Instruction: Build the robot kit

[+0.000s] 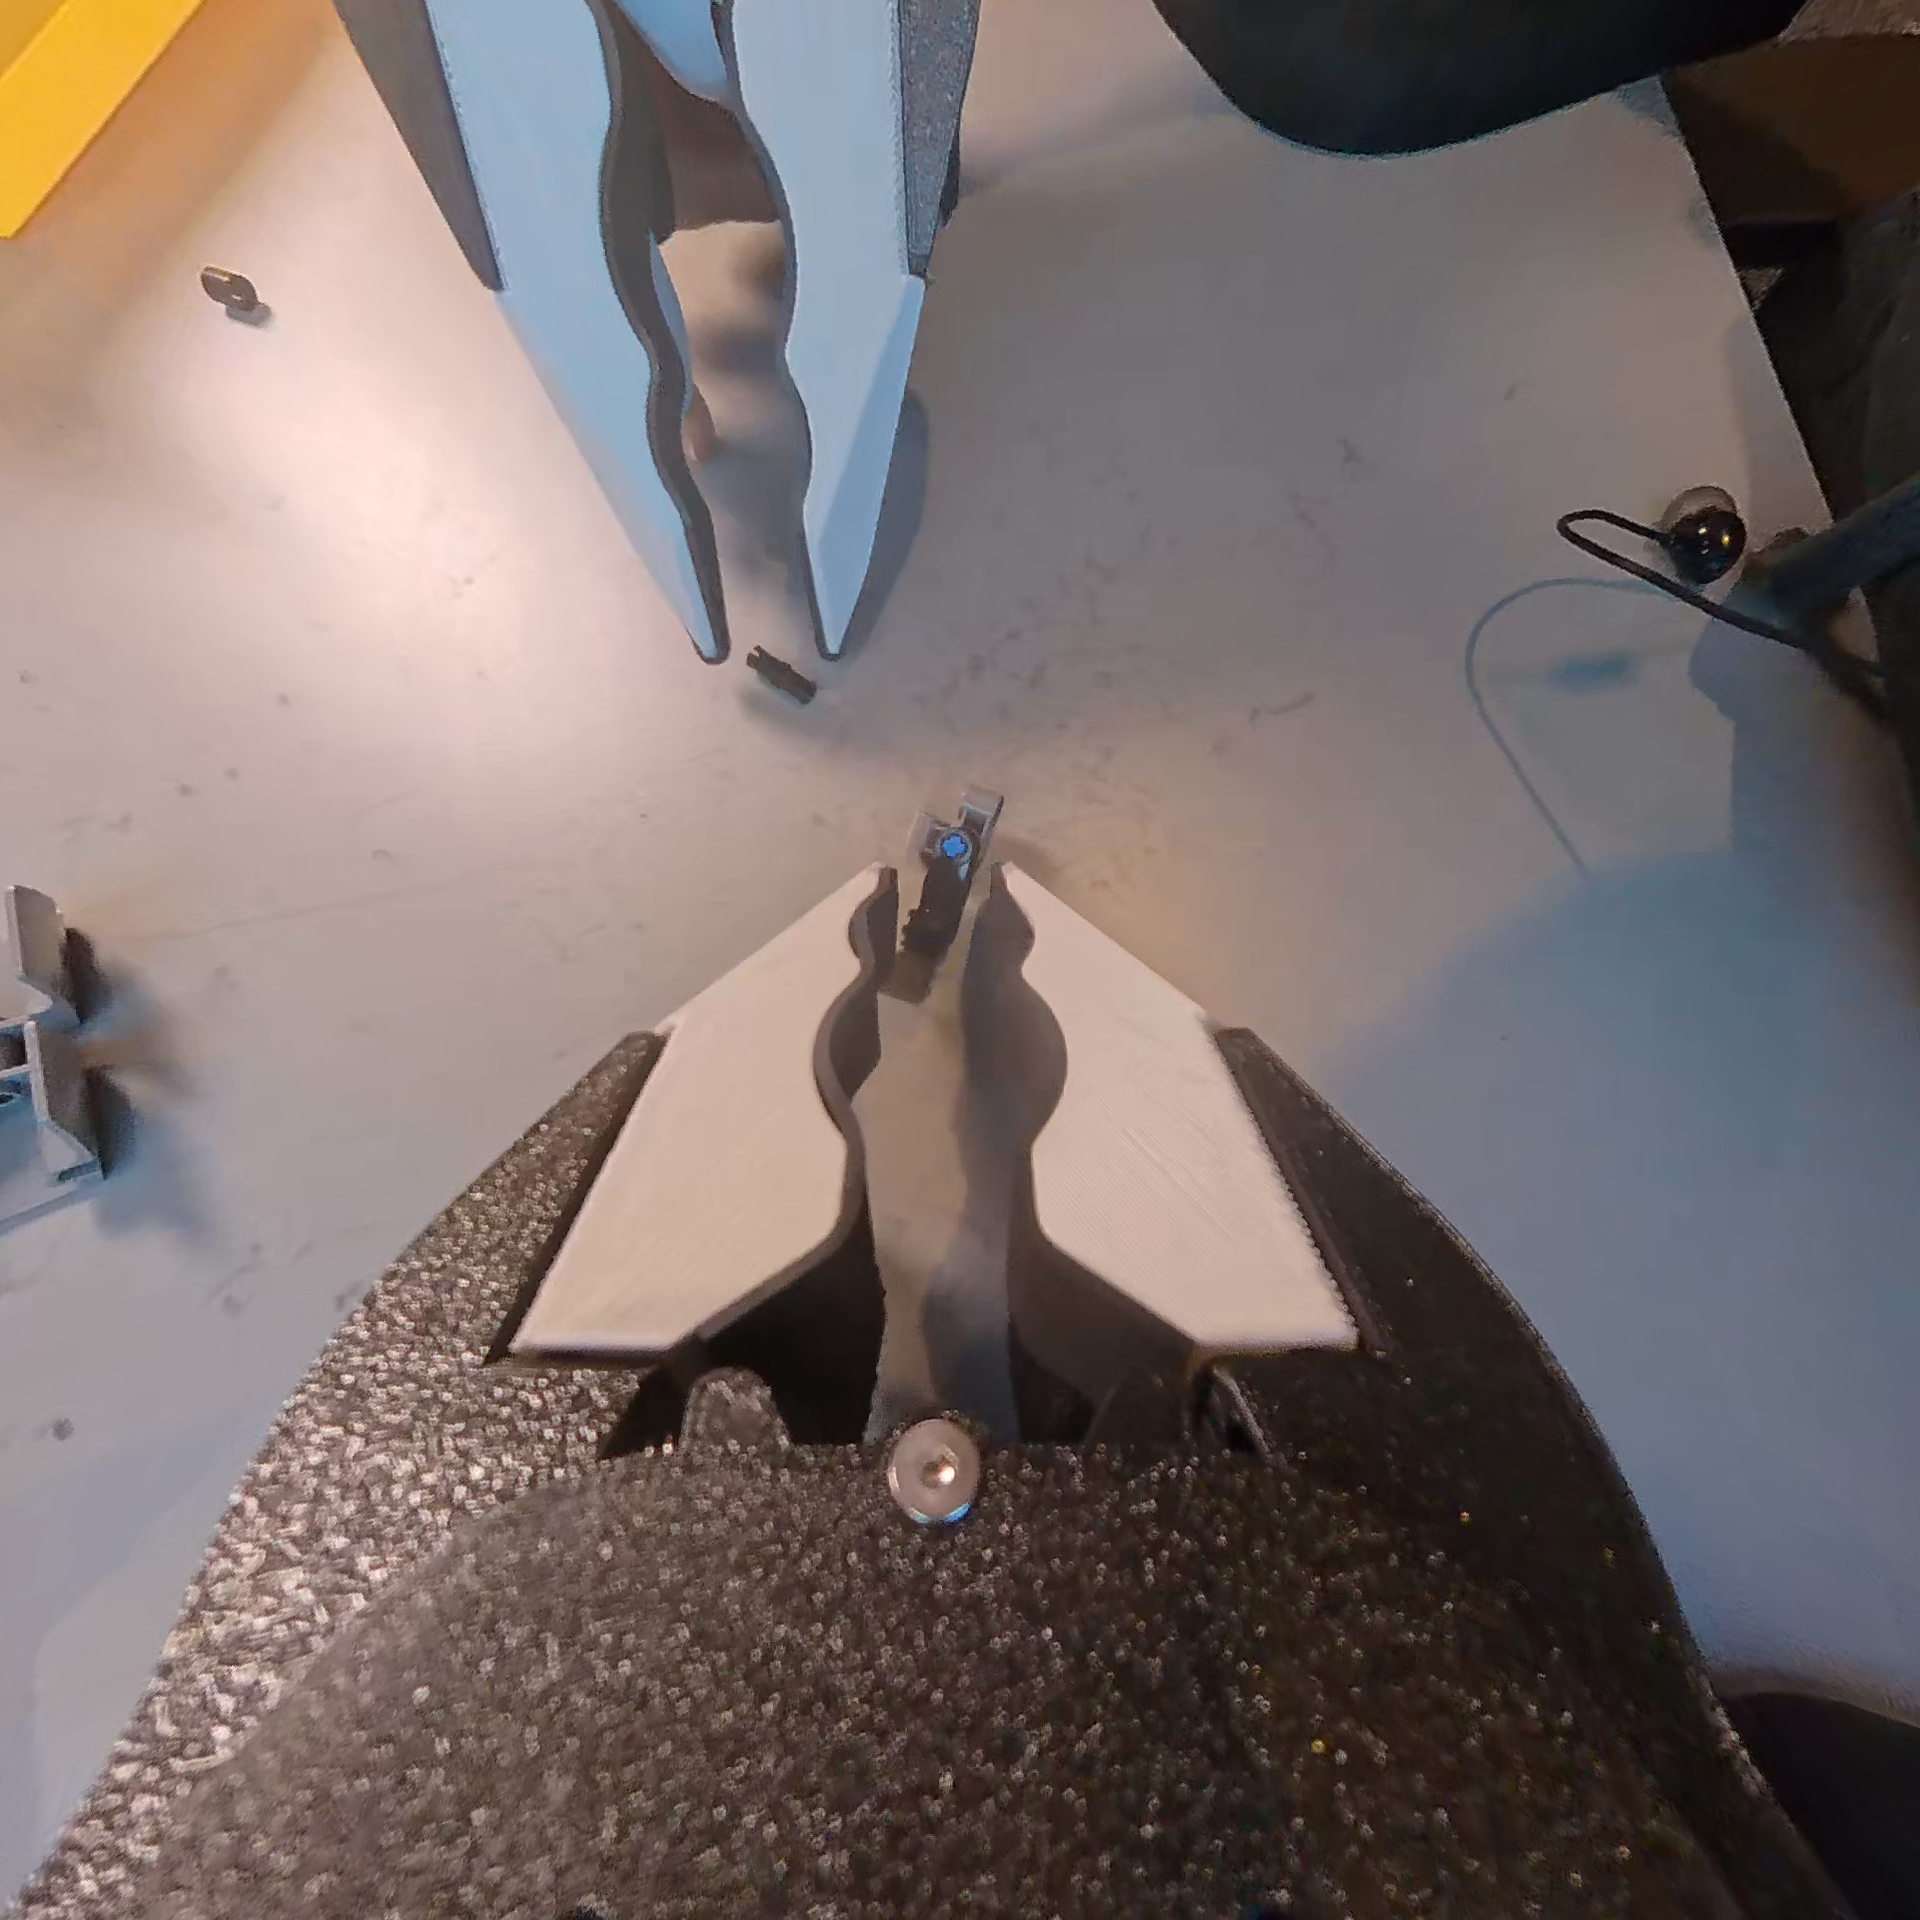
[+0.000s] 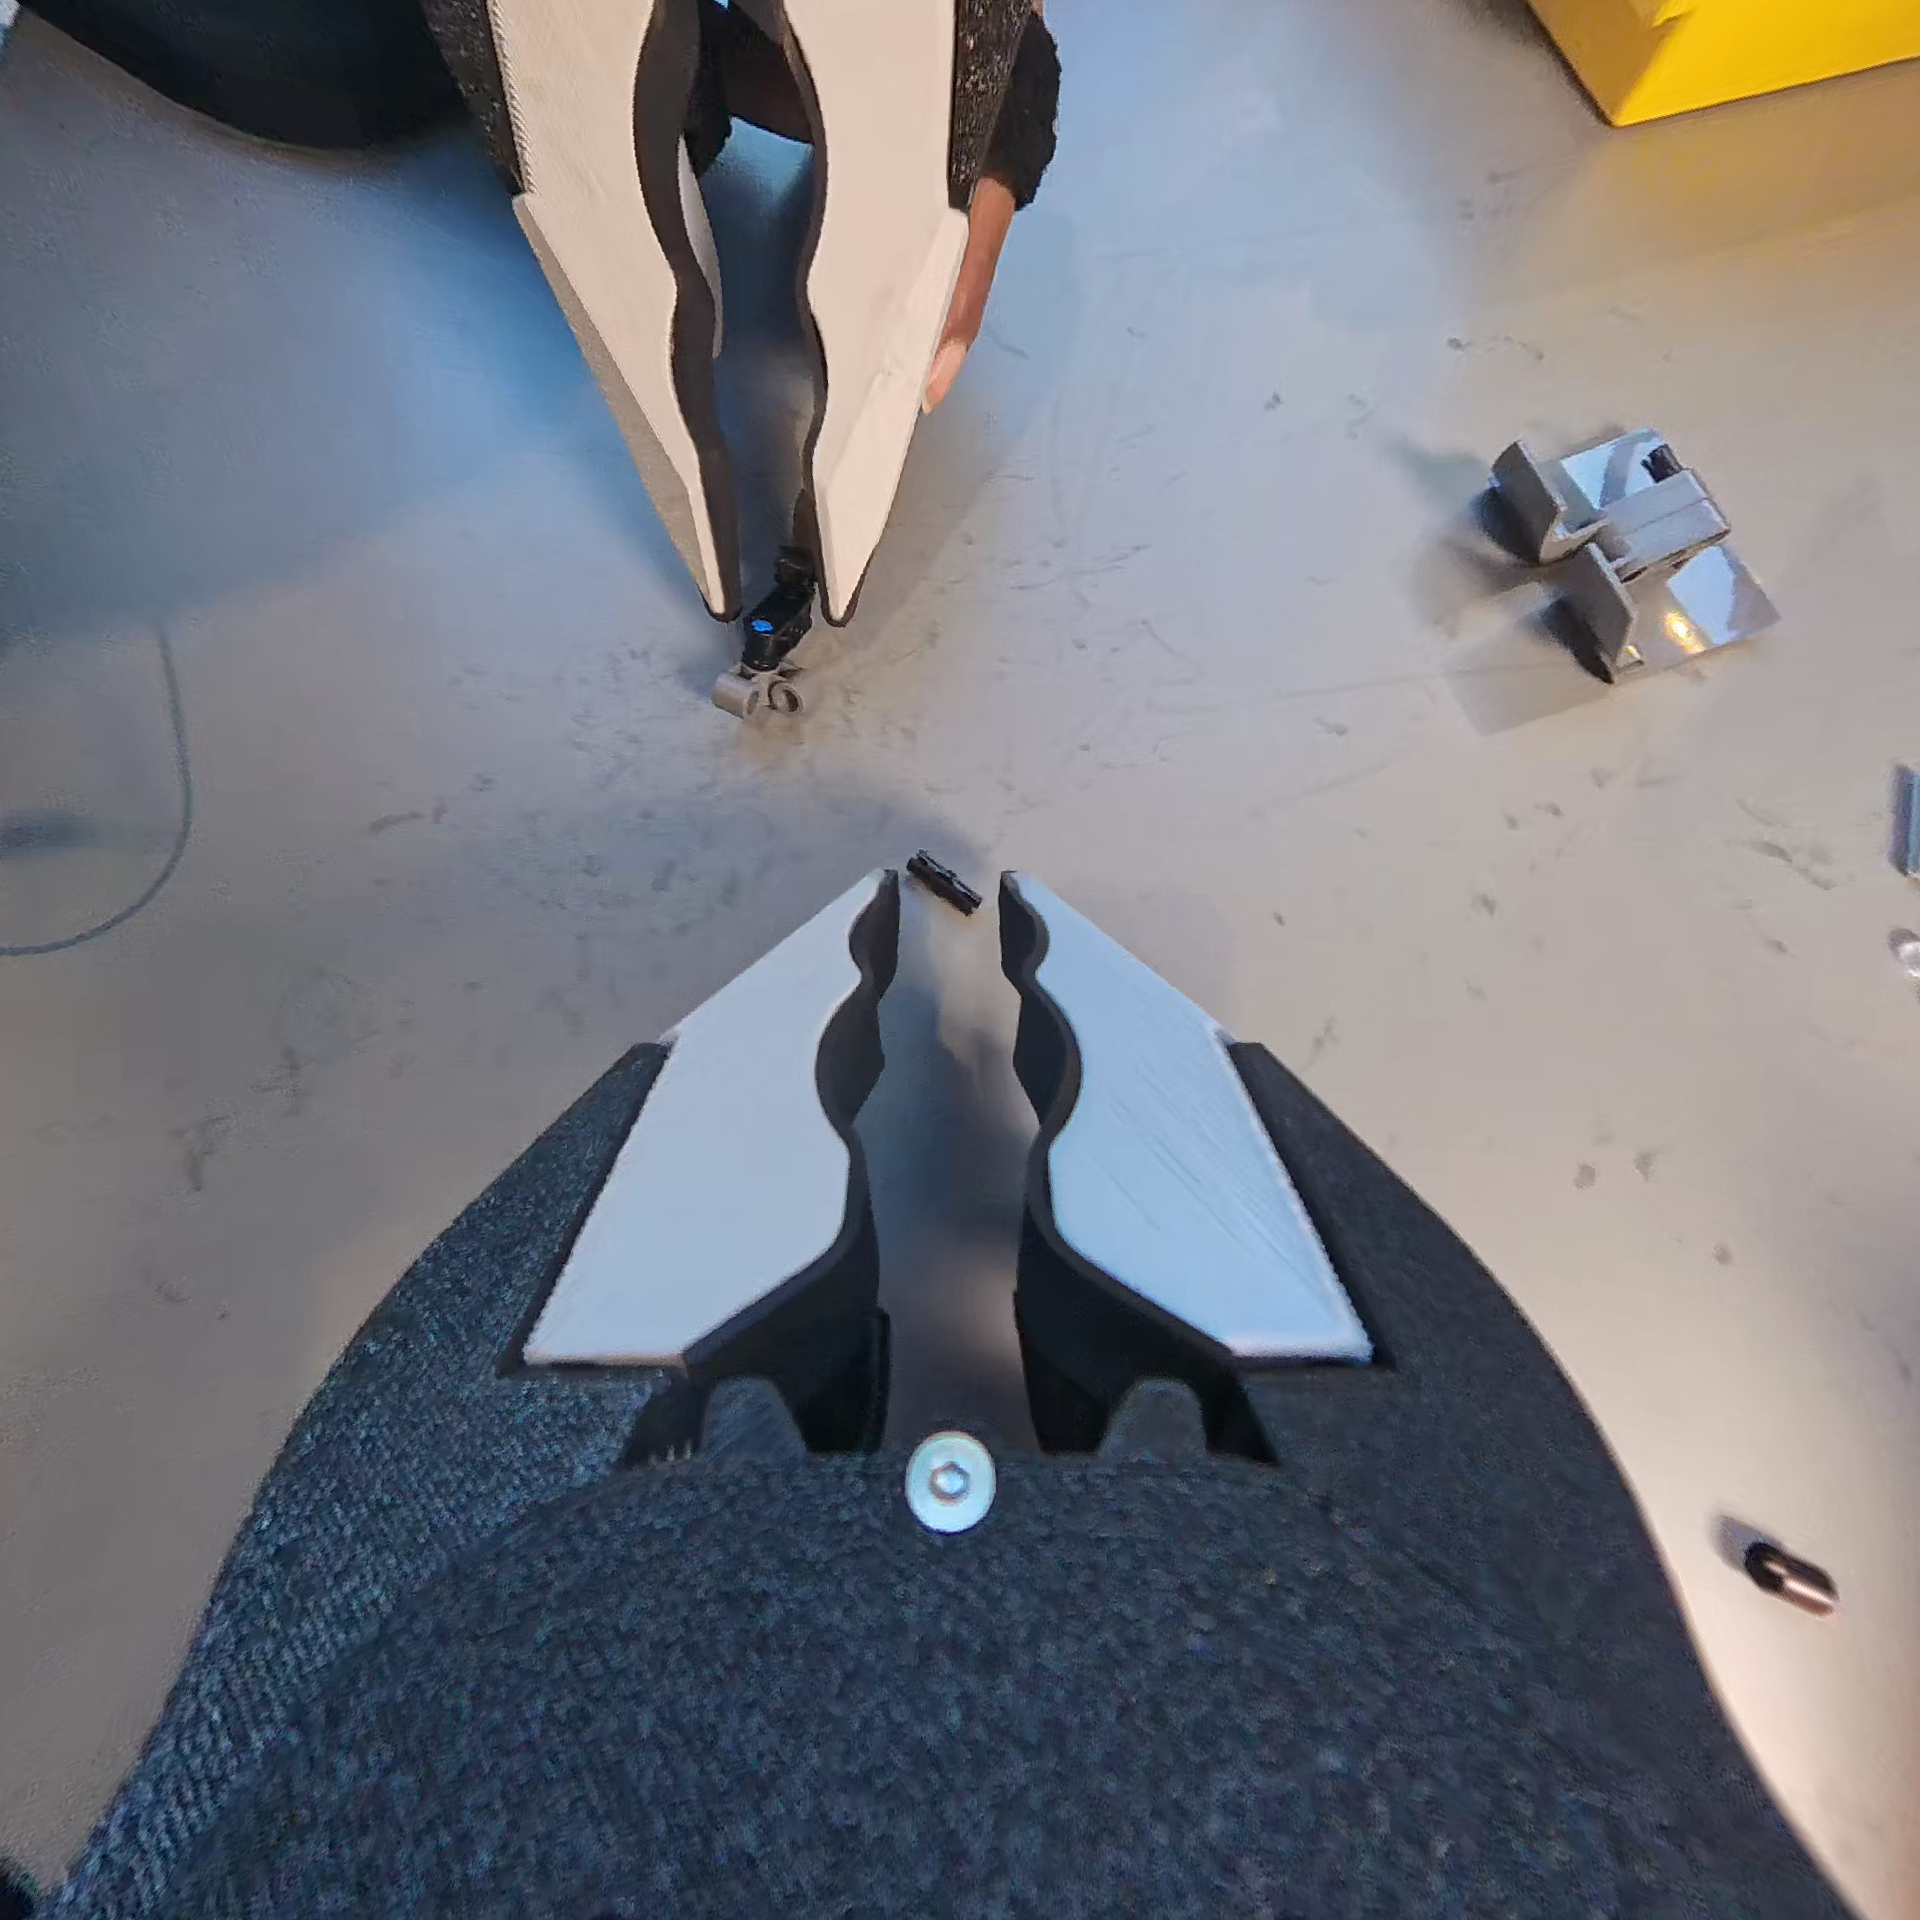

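Note:
My left gripper (image 1: 943,875) is closed to a narrow gap on a small black and grey part with a blue pin (image 1: 940,883). The part stands tilted, its grey end on the table. It also shows in the right wrist view (image 2: 777,623), between the left gripper's tips (image 2: 781,615). My right gripper (image 2: 948,878) is open by a narrow gap, tips low over the table. A short black pin (image 2: 943,881) lies on the table just between and in front of the tips. In the left wrist view the right gripper (image 1: 774,652) points at the same pin (image 1: 781,675).
A grey bracket assembly (image 2: 1621,551) lies to the right, at the left edge in the left wrist view (image 1: 42,1049). A yellow box (image 2: 1714,52) sits at the far corner. There is a small dark piece (image 1: 234,294), a black ball on a wire (image 1: 1704,535) and a dark cylinder (image 2: 1787,1579). The gap from one gripper's tips to the other's is roughly 7 cm. To the small dark piece (image 1: 234,294): right tips about 15 cm, left tips about 25 cm. Seen from the right wrist view (image 2: 1772,1569) as well.

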{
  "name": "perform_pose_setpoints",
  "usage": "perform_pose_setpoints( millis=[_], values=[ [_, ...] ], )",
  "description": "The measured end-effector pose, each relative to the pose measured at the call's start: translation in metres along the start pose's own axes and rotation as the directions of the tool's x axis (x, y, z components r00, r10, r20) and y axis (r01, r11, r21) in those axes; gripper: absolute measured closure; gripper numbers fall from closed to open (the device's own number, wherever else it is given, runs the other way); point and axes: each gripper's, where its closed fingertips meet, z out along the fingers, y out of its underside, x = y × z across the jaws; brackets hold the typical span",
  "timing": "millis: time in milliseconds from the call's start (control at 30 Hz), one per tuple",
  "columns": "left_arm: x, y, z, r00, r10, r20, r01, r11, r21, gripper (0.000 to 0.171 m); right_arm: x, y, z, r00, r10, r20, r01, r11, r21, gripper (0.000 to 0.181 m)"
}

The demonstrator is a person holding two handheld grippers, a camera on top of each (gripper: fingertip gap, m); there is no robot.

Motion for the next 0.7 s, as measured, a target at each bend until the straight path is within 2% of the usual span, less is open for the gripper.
perform_pose_setpoints(
  millis=[133,233,300,467,700],
  values=[
    [0.002,-0.001,0.005,1.0,-0.001,-0.008,0.001,1.0,-0.001,0.155,-0.003,0.003,0.002,0.999,-0.006,0.049,0.009,0.998,-0.065,0.163],
    [0.002,0.002,0.009,1.0,0.019,0.008,-0.019,1.0,-0.025,0.158,-0.006,0.004,0.004,0.997,-0.018,0.079,0.026,0.994,-0.103,0.171],
    [0.001,0.004,0.009,1.0,0.026,0.016,-0.026,0.999,-0.032,0.16,-0.009,0.004,0.004,0.996,-0.028,0.083,0.035,0.995,-0.096,0.176],
    [0.003,0.002,0.01,0.999,0.038,0.002,-0.038,0.999,-0.022,0.161,-0.01,0.003,0.004,0.997,-0.046,0.055,0.051,0.994,-0.092,0.177],
    [0.007,0.001,0.012,1.0,0.025,-0.014,-0.025,0.999,-0.029,0.157,-0.028,-0.006,0.01,0.993,-0.081,0.09,0.086,0.994,-0.063,0.177]
  ],
)
